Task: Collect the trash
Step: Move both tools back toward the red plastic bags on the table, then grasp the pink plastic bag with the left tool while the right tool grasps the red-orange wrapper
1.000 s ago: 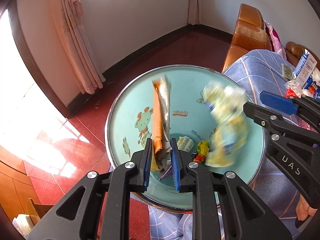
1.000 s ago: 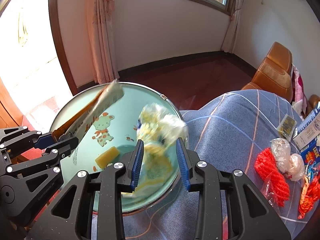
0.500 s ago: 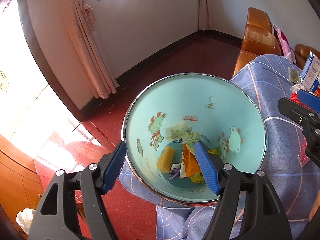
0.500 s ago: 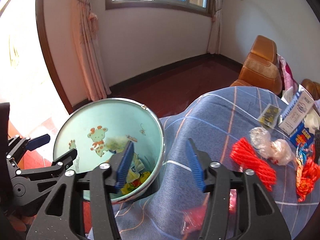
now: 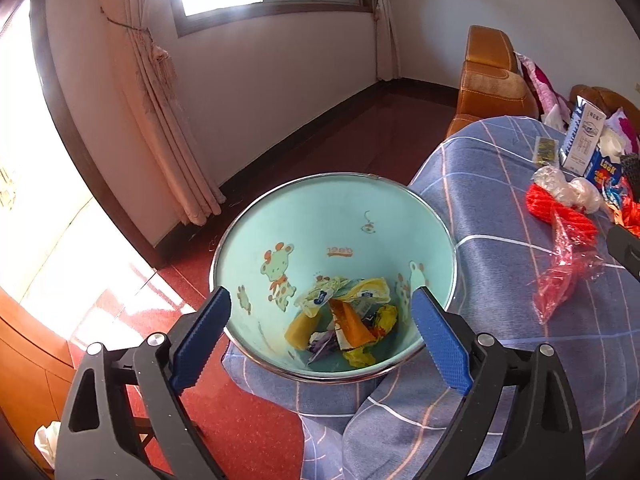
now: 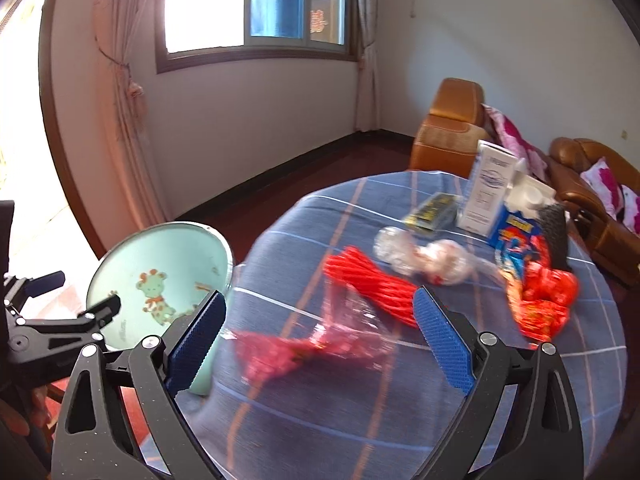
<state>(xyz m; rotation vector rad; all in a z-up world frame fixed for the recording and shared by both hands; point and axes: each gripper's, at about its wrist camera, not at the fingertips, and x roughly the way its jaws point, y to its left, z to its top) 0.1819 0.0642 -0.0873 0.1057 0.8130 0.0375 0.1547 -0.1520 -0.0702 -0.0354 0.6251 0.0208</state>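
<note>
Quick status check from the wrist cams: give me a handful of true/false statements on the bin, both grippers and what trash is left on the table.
1. The bin already holds wrappers. True: several crumpled wrappers lie at its bottom.
2. The left gripper is clamped on an orange wrapper. False: its jaws are opening, with nothing between them.
3. The right gripper faces the table, with a red plastic bag in front of it. True.
4. The table is cleared of trash. False: the red bag, a red bundle of strips, clear crumpled plastic and a white carton are on it.
5. The bin stands in the middle of the table. False: it sits beside the table's edge.
</note>
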